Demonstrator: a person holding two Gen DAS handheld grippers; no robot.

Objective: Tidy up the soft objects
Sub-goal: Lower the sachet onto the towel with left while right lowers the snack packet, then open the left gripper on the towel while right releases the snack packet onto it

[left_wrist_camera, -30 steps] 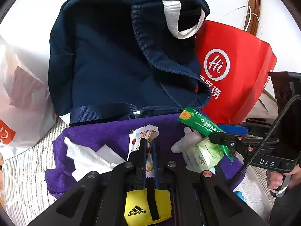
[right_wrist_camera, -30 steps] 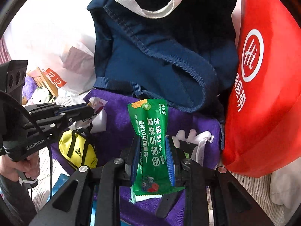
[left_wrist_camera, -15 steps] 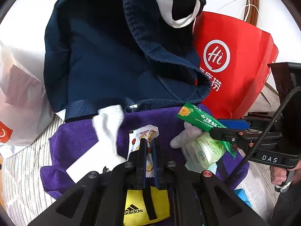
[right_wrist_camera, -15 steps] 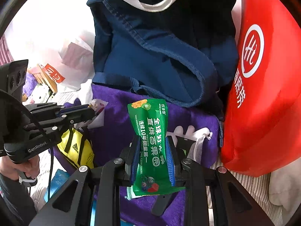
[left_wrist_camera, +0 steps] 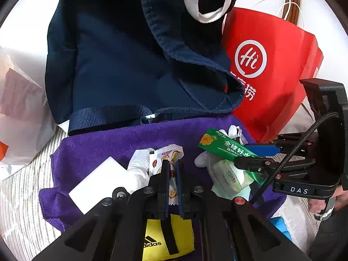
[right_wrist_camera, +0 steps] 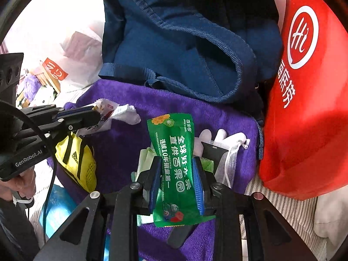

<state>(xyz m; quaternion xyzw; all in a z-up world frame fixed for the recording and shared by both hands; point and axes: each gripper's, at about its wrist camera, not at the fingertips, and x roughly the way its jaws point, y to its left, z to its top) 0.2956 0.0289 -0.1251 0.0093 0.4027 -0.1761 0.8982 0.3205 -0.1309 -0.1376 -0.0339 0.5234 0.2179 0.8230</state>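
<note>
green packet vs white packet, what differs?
The green packet is wider, printed with white text; the white packet is narrower, with fruit pictures. The right gripper holds the green one, the left gripper the white one. Both hang over the purple towel.

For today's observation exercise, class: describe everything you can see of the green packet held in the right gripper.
The green packet is a flat, glossy foil-like sachet with white Chinese lettering, a yellow flower motif at its top and small fruit pictures near its crimped bottom edge. It stands roughly upright, leaning slightly left, clamped around its middle by the right gripper, whose blue pads press its two long edges. It hangs above the purple towel; a pale green tissue pack lies just behind it.
</note>
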